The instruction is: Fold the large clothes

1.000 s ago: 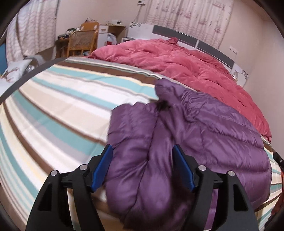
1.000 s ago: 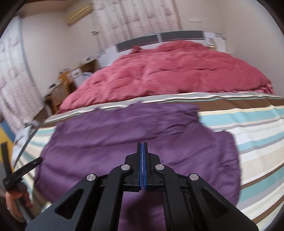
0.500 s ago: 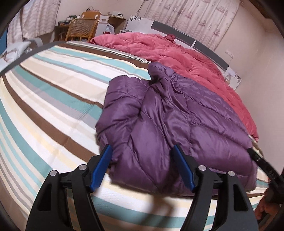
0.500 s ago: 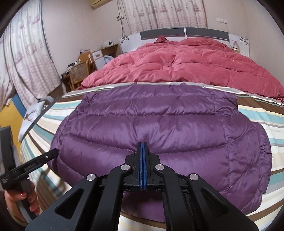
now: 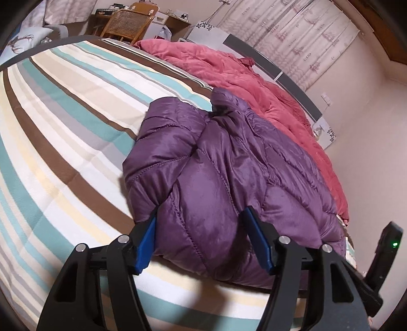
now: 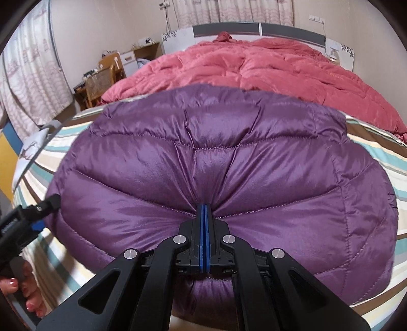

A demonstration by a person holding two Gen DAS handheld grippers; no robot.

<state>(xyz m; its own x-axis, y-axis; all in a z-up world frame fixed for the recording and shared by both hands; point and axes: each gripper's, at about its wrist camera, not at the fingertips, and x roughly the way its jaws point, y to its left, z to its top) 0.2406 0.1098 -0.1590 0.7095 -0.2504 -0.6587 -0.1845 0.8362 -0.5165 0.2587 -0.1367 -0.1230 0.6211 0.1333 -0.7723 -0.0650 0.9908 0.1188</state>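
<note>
A purple puffer jacket (image 5: 229, 165) lies folded in a thick bundle on the striped bed sheet (image 5: 63, 127). My left gripper (image 5: 201, 211) straddles the jacket's near left edge. Its jaws are closing, the padded wad fills the gap, and both blue pads (image 5: 145, 244) press into it. In the right wrist view the jacket (image 6: 203, 140) fills the middle. My right gripper (image 6: 204, 205) is shut on a pinch of its near edge, with creases fanning out from the tips. The left gripper (image 6: 30, 216) also shows at that view's left edge, held by a hand (image 6: 17, 292).
A pink duvet (image 6: 254, 66) is heaped over the far half of the bed, touching the jacket's far side. Past it stand the headboard (image 6: 279, 28) and curtains. A wicker chair (image 5: 127, 23) and a desk stand beyond the bed's left side. A pillow (image 5: 23, 40) lies at far left.
Both grippers came down toward the bed with the jacket. The blurred, moving jacket has settled into a folded bundle on the sheet. The left jaws have narrowed a little.
</note>
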